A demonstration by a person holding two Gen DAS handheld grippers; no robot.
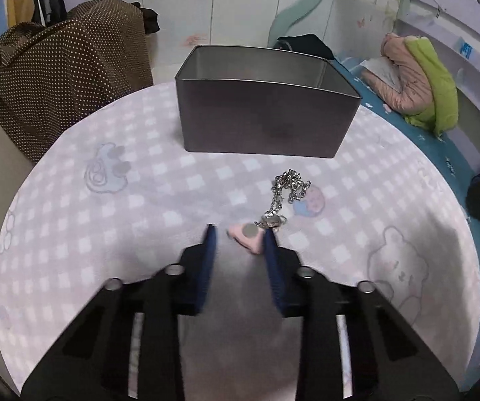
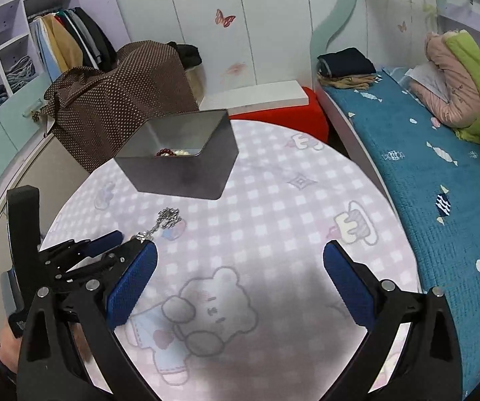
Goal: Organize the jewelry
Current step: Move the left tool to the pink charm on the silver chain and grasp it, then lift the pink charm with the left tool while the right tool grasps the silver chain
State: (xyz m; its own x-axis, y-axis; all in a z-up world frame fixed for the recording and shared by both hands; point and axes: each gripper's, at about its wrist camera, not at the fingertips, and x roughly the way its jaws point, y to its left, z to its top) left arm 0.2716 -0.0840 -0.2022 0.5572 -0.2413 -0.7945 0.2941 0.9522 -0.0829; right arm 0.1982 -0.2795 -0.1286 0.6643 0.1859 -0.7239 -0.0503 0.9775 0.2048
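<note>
A silver chain [image 1: 290,187] with a pink charm [image 1: 245,235] lies on the round table [image 1: 72,207], just in front of a grey metal tin [image 1: 266,117]. My left gripper [image 1: 240,237] is open, its blue fingers on either side of the pink charm, the right finger touching it. In the right wrist view the chain [image 2: 168,219] and the left gripper [image 2: 106,244] show at the left. The tin [image 2: 186,163] holds red and pearl beads [image 2: 173,152]. My right gripper [image 2: 240,260] is wide open and empty above the table.
A brown dotted cloth [image 2: 119,100] covers furniture behind the table. A red stool with a white board [image 2: 273,107] stands beyond the far edge. A blue bed [image 2: 423,173] with a pink and green jacket [image 2: 457,90] runs along the right.
</note>
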